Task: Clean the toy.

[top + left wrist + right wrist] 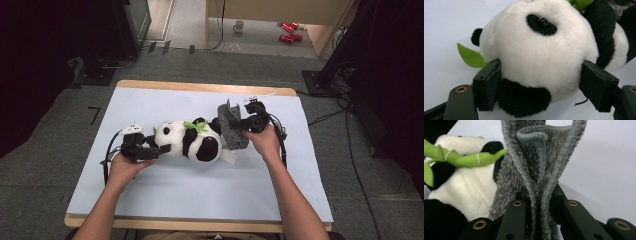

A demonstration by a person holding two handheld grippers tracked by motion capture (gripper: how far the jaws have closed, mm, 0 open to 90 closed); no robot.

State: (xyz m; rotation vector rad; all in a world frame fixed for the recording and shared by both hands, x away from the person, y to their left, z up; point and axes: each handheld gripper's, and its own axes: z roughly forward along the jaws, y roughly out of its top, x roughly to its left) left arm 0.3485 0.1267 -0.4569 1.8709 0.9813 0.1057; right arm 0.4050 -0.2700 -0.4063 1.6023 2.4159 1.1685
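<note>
Grey carpet all round; wooden table (200, 86) under a pale blue sheet (200, 190) that stops just short of the far edge. Near half of the sheet bare, far left corner likewise. Dark stands and cables crowd both sides of the floor beyond.

Plush panda (192, 140) lies on its side mid-sheet, head toward the person's left, green felt leaves (196, 125) at its neck.

Left gripper (159, 149) low on the sheet, held in the left hand (125, 167). Jaws spread wide, one pad on each side of the panda's head (541, 50), both touching the fur (how hard they press, cannot tell). One leaf (471, 57) sticks out beside the nearer pad.

Right gripper (239, 124) in the right hand (264, 141), at the panda's rear end. Jaws pressed together on a grey towel (231, 127), folded edges standing up between them (541, 170). Towel touches the panda's body.
</note>
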